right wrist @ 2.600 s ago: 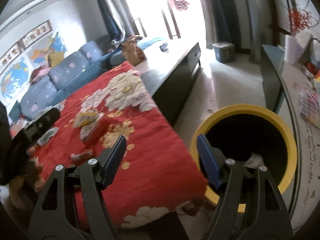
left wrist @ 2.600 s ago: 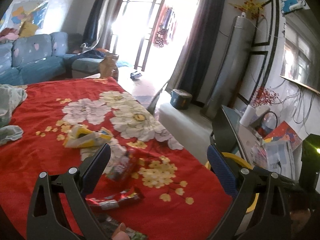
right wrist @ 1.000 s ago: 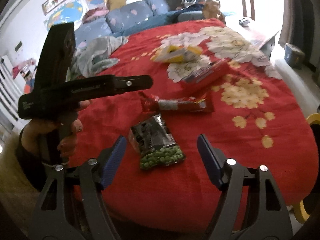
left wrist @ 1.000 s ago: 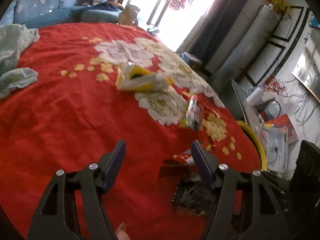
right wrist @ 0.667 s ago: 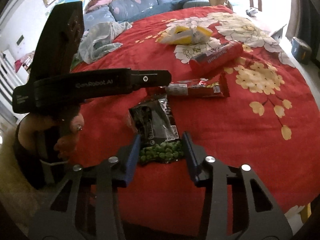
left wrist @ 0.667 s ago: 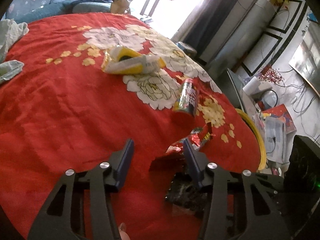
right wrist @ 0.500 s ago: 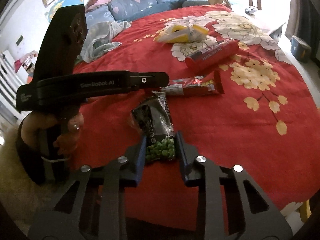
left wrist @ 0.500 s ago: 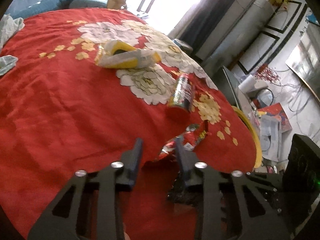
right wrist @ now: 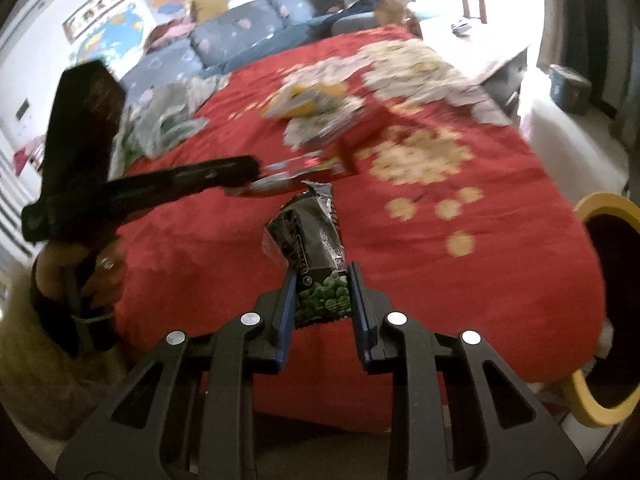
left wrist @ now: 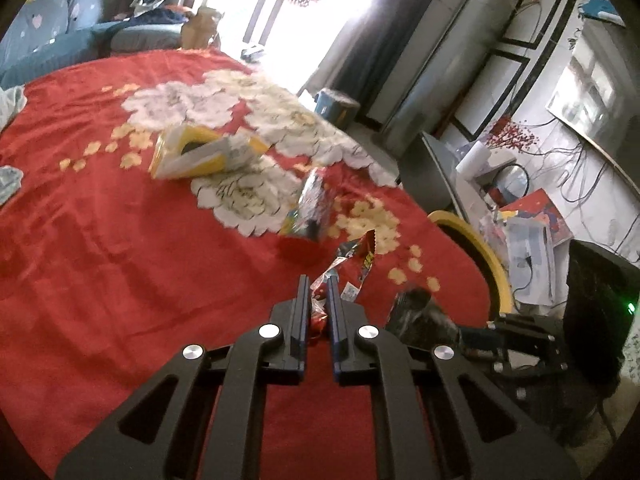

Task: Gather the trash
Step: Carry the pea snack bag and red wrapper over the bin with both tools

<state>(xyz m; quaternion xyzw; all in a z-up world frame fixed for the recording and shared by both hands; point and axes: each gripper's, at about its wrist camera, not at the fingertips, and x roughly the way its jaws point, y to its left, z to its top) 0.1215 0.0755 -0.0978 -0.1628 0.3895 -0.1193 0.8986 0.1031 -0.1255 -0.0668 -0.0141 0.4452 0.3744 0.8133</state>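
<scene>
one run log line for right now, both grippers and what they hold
left gripper: shut on crinkled red foil wrapper | right gripper: shut on black green-pea snack bag | yellow-rimmed bin: not yet reached

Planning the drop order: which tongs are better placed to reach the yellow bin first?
Probably right: the right tongs grip the green pea packet with the yellow bin beside them; from the left tongs it lies farther.

- Your left wrist view looks forward and downward along the left tool [left wrist: 319, 286], close above the red flowered bedspread [left wrist: 100, 248], facing the bright window.
- Your right wrist view looks downward along the right tool [right wrist: 323, 276], facing the sofa [right wrist: 256, 28].
- Both views share the bedspread, the yellow-rimmed bin [left wrist: 486, 256] and the yellow packet [left wrist: 204, 152].
</scene>
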